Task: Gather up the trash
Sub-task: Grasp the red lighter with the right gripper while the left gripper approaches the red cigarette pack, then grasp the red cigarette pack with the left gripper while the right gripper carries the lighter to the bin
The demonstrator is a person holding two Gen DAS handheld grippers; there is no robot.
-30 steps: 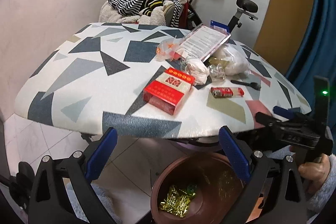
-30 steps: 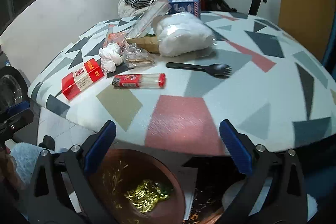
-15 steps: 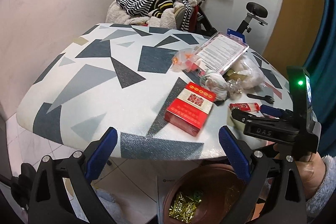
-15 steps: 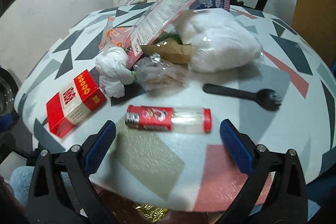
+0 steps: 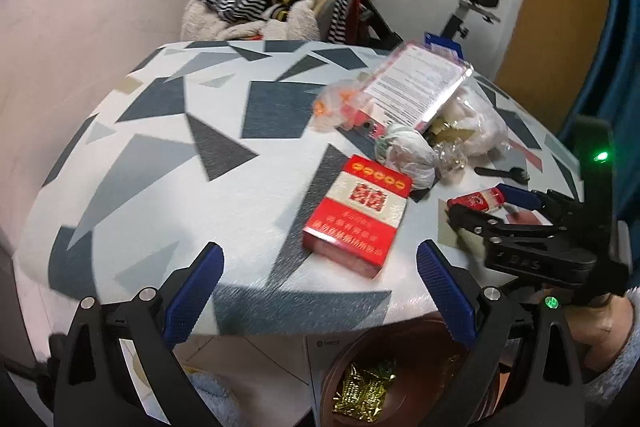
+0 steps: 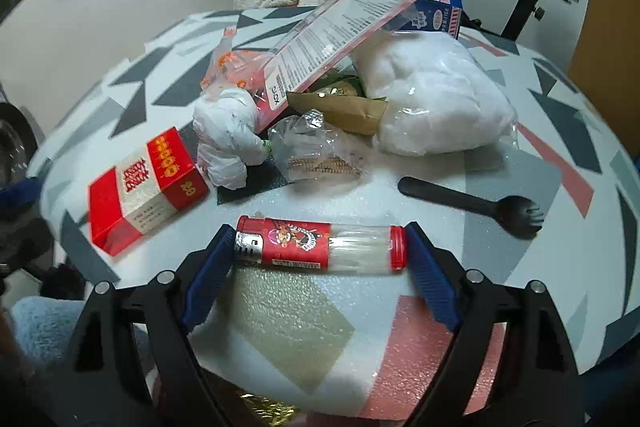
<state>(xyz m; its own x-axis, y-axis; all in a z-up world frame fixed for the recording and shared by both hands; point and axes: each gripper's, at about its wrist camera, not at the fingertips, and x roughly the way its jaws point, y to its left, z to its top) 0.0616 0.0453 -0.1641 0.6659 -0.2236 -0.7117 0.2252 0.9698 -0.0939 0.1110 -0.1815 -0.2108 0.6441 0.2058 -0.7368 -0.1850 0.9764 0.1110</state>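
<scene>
Item: lighter [image 6: 320, 245], lying crosswise near the table [image 6: 520, 311] edge between the right gripper [image 6: 320, 251] pads, whose jaws have just been closing and now meet its ends; squeeze squarely before lifting; left gripper [image 5: 320, 291] apart, empty, near red box [image 5: 360, 213].

Legible markings on the table items

We read few markings. The red cigarette pack [image 6: 144, 191] carries a large red double-happiness character on its pale panel, a row of gold medallions on its red band, and the digits "99" on its side face. The flat clear package [image 6: 340, 39] bears a block of fine print too small to read, with a short rotated logo at its lower end that we cannot make out. The right gripper [image 5: 520, 223] shows embossed letters on its body, seemingly "DAS". Print on the blue box [image 6: 432, 7] and the red lighter-shaped tube [image 6: 320, 243] is illegible.
</scene>
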